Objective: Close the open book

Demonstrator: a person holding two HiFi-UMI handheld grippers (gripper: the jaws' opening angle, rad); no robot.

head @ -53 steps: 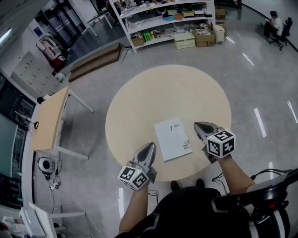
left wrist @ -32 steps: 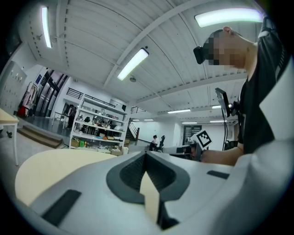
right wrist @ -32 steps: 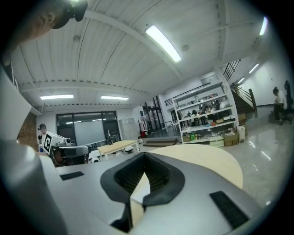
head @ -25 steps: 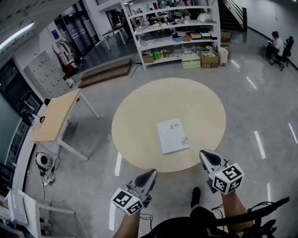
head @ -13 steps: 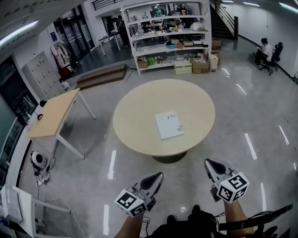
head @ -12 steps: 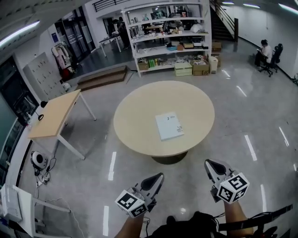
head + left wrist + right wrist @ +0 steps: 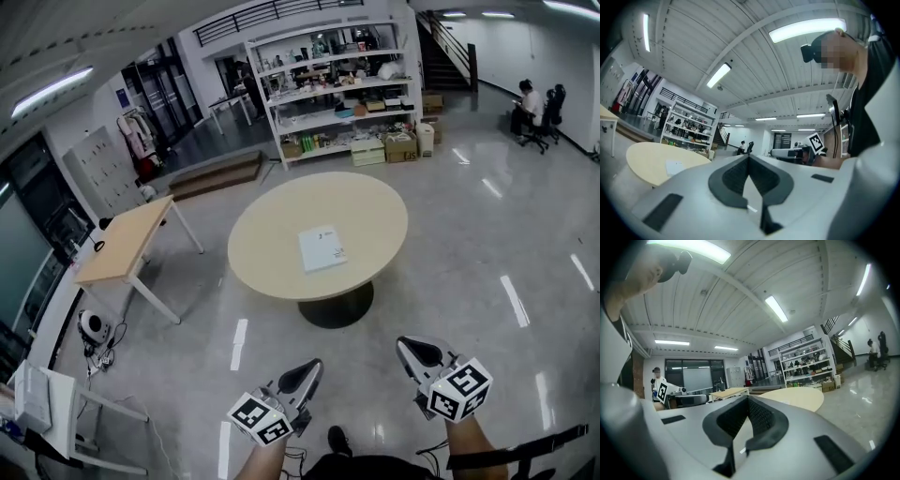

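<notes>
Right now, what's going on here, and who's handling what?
Nothing is being handled. The book lies flat near the middle of the round table and looks closed. The left claw and right claw are held level over the floor, well short of the table. Both are shut and empty.

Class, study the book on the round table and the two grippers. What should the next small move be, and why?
Probably none toward the book: I would lower both grippers and stop. The book lies flat on the round table and looks closed, cover up. The left gripper and right gripper hang over the floor, apart from the table, jaws together and empty.
</notes>
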